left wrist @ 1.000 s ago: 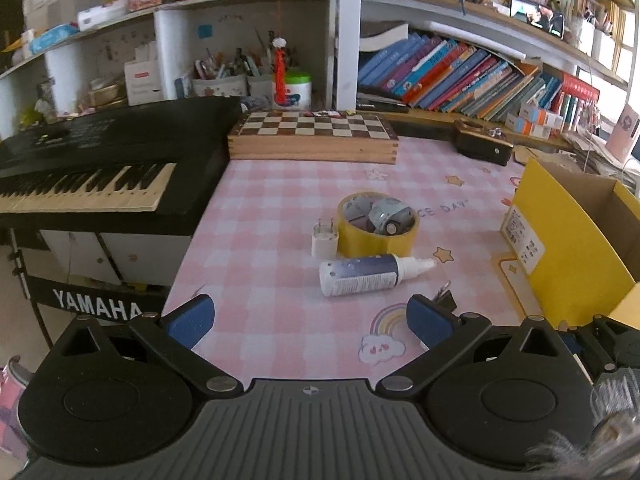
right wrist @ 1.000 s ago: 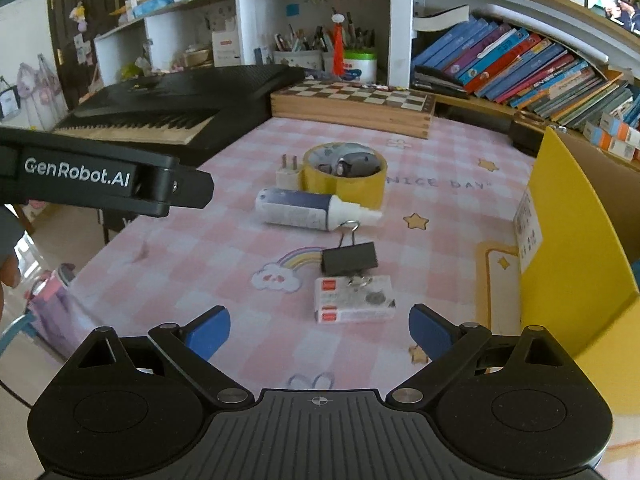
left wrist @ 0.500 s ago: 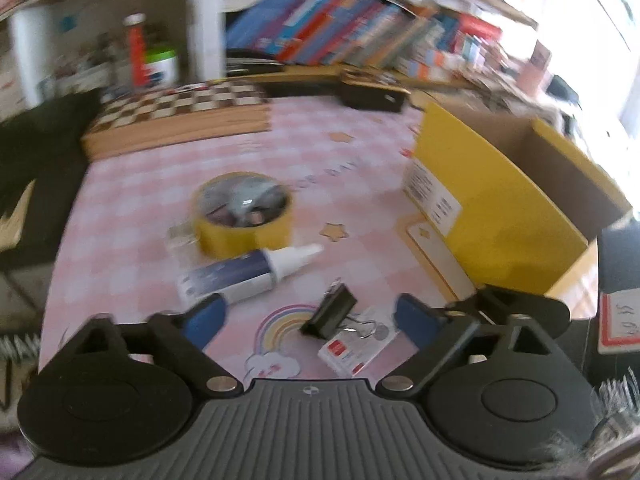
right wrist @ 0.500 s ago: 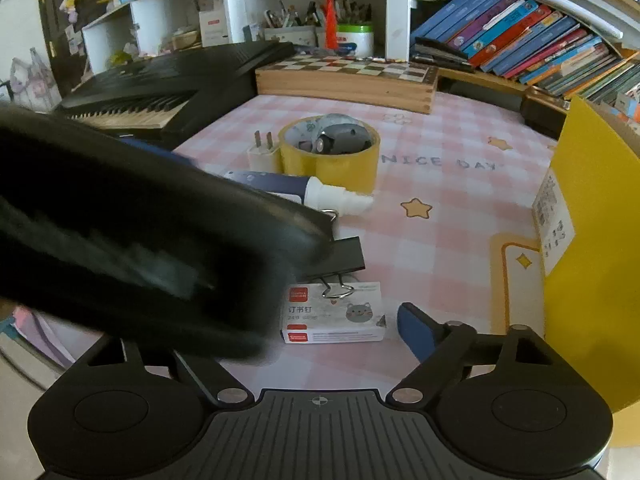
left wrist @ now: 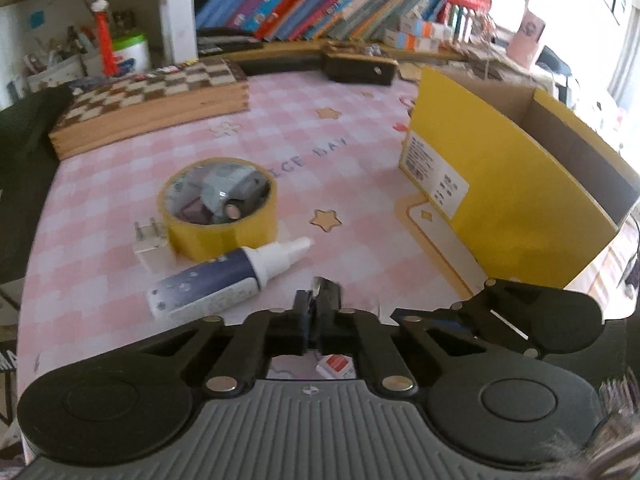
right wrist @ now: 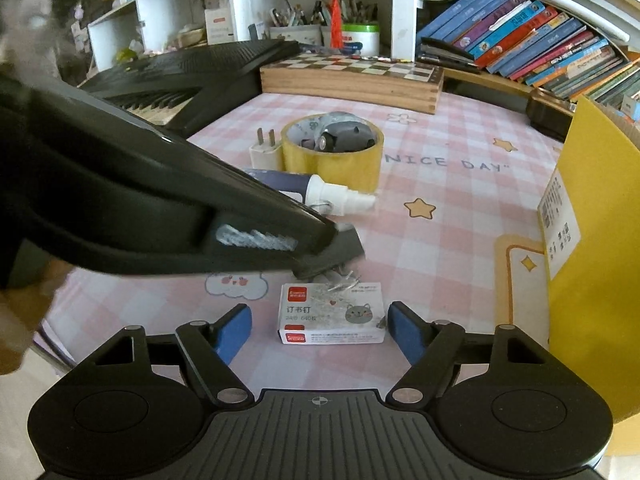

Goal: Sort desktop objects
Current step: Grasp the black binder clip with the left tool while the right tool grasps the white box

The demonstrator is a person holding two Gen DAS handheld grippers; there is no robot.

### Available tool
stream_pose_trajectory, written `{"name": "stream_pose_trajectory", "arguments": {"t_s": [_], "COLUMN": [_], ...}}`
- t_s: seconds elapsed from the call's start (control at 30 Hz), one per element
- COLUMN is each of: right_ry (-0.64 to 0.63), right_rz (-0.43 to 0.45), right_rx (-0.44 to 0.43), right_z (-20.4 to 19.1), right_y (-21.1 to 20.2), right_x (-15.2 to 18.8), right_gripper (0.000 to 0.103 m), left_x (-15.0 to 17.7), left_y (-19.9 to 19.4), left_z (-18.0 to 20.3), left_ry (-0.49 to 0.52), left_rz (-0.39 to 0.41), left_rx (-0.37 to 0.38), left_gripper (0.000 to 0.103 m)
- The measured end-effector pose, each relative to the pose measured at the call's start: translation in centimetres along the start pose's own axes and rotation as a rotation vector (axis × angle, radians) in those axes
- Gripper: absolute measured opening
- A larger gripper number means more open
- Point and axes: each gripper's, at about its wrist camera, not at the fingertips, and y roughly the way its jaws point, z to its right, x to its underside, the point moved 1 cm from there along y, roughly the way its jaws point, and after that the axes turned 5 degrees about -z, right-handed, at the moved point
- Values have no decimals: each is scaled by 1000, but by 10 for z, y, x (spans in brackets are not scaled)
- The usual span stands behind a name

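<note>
My left gripper (left wrist: pixel 314 320) is shut on the black binder clip (left wrist: pixel 328 292), which also shows in the right wrist view (right wrist: pixel 340 246) just above the staple box. My right gripper (right wrist: pixel 320 330) is open, its fingers either side of the white staple box (right wrist: pixel 332 314). A corner of that box shows under the left gripper (left wrist: pixel 336 364). A spray bottle (left wrist: pixel 224 280), a yellow tape roll (left wrist: pixel 222 208) with small items inside and a white plug (left wrist: pixel 150 246) lie on the pink checked mat. The open yellow cardboard box (left wrist: pixel 512 184) stands to the right.
A wooden chessboard case (left wrist: pixel 152 104) lies at the back of the mat, a black keyboard (right wrist: pixel 180 76) to the left, and a black case (left wrist: pixel 360 70) behind the box. Bookshelves run along the back. My left gripper's body (right wrist: pixel 140 208) crosses the right wrist view.
My left gripper swung right from the table's left side, came down over the binder clip and closed on it. My right gripper moved forward toward the staple box and stays open.
</note>
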Motion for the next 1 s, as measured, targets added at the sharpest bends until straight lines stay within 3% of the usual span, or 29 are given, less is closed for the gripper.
{"name": "stream_pose_trajectory", "arguments": {"t_s": [0.23,0.37,0.7,0.87,1.0], "right_ry": [-18,-3,-5,-28,-31], "right_rz": [10,13,45,70,92], "right_rx": [9,4,-11,-30,-26], "right_z": [1,4,3,-3,-6], "right_y": [2,-2,-33,-62,-89], "right_x": [-4,-5,-9,-9,-6], "right_gripper": [54,54,54,54,54], "left_x": [5,11,25,36,44], "left_y": [-35,-52,-86,-107,-127], "left_z": [-31,-41,-39,-34,-24], "left_ry": [-204,-276,-322,-379,-366], "left_rz": [87,115,177,199,226], "left_rx": [-19,-19,-24,25,53], "left_gripper": [2,2,1,1,1]}}
